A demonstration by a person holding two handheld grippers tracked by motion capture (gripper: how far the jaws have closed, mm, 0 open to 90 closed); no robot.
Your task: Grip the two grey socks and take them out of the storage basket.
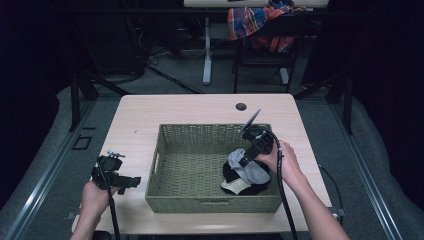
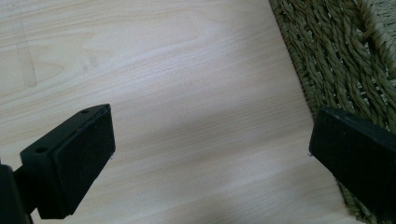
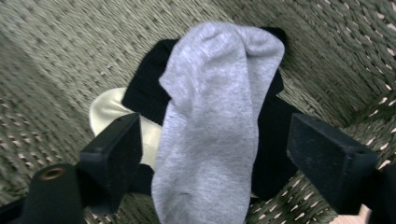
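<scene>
While right gripper straddles grey sock, jaws parted, ungripped | left gripper released beside wicker basket

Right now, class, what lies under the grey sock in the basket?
Under the grey sock lie a black sock and a cream one, on the basket floor. Whatever else the grey sock covers is hidden.
</scene>
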